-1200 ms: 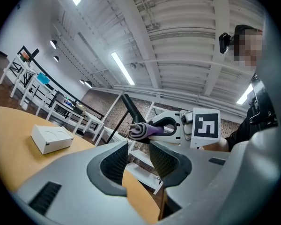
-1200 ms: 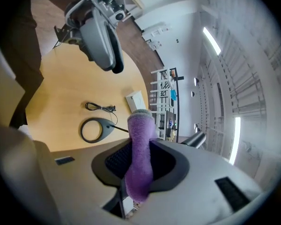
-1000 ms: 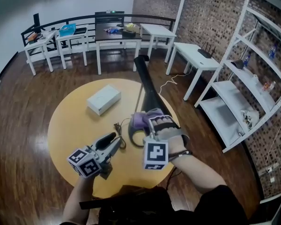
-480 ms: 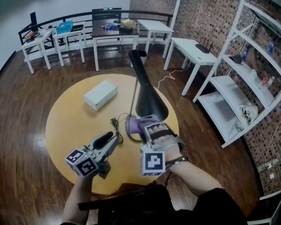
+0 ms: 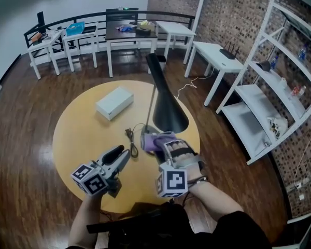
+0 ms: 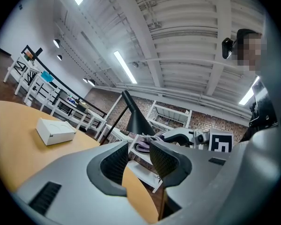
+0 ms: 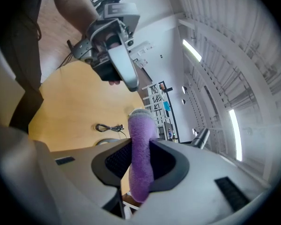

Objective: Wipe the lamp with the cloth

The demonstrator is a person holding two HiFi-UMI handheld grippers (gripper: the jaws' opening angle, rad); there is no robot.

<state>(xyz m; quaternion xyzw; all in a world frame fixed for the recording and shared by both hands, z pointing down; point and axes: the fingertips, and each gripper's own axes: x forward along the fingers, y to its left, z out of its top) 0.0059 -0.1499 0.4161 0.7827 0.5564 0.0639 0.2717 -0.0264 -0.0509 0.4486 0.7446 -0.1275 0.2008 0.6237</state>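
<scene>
You hold two tools, the left tool (image 5: 125,156) and the right tool (image 5: 162,143). Before you stands one round counter (image 5: 78,139), and you have one lamp (image 5: 166,113), one purple cloth (image 5: 153,140), one white box (image 5: 114,102) and one coiled cable (image 5: 132,144). One white shelf unit (image 5: 255,100) stands beyond.

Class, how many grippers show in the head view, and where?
2. The left gripper hovers empty over the table; the right gripper, beside it, holds the cloth at the base of the lamp.
</scene>
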